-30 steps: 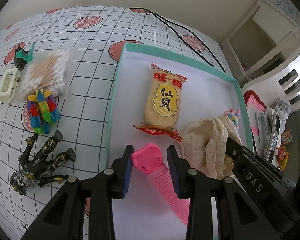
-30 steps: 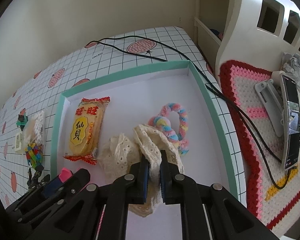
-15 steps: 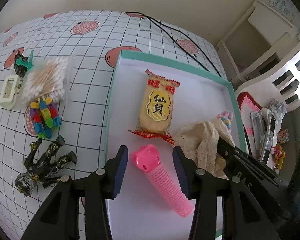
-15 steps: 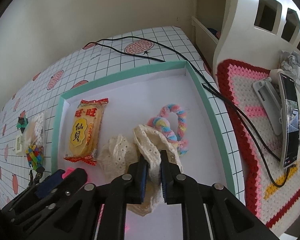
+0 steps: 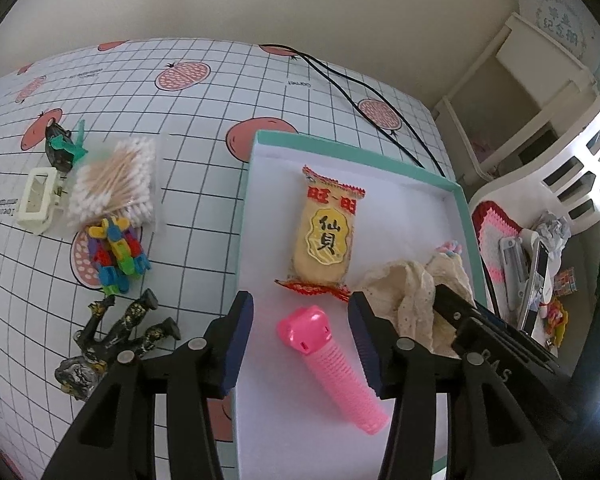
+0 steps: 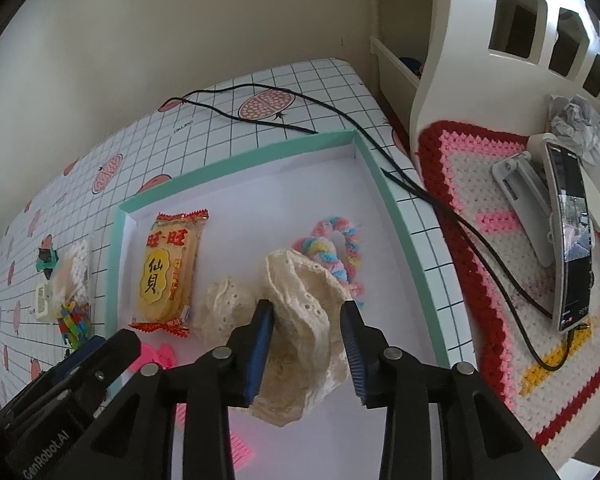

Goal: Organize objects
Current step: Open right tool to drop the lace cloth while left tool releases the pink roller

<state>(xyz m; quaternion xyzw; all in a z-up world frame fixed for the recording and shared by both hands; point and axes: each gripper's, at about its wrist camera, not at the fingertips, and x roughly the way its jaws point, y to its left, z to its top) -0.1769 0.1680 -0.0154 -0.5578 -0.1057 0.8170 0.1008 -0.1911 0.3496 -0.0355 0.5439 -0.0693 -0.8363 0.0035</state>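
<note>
A white box with a teal rim (image 5: pixel 246 204) (image 6: pixel 396 208) holds a yellow snack packet (image 5: pixel 326 240) (image 6: pixel 166 268), a pink hair roller (image 5: pixel 332 364), a cream lace cloth (image 5: pixel 408 300) (image 6: pixel 304 320) and a pastel braided hair tie (image 6: pixel 336 240). My left gripper (image 5: pixel 300 340) stands open, its fingers on either side of the roller's head and apart from it. My right gripper (image 6: pixel 306 344) is open around the lace cloth, which lies loose between the pads.
Left of the box, on the gridded tablecloth, lie cotton swabs (image 5: pixel 116 180), a cream hair claw (image 5: pixel 38 196), coloured clips (image 5: pixel 116 256), a black-gold figurine (image 5: pixel 116 336) and a dark toy (image 5: pixel 62 146). A black cable (image 6: pixel 340 120) crosses the back. A crocheted mat with a phone (image 6: pixel 572 236) lies right.
Both grippers have opened. The left one let go of the pink roller and pulled back. The right one released the lace cloth, which now rests in the box.
</note>
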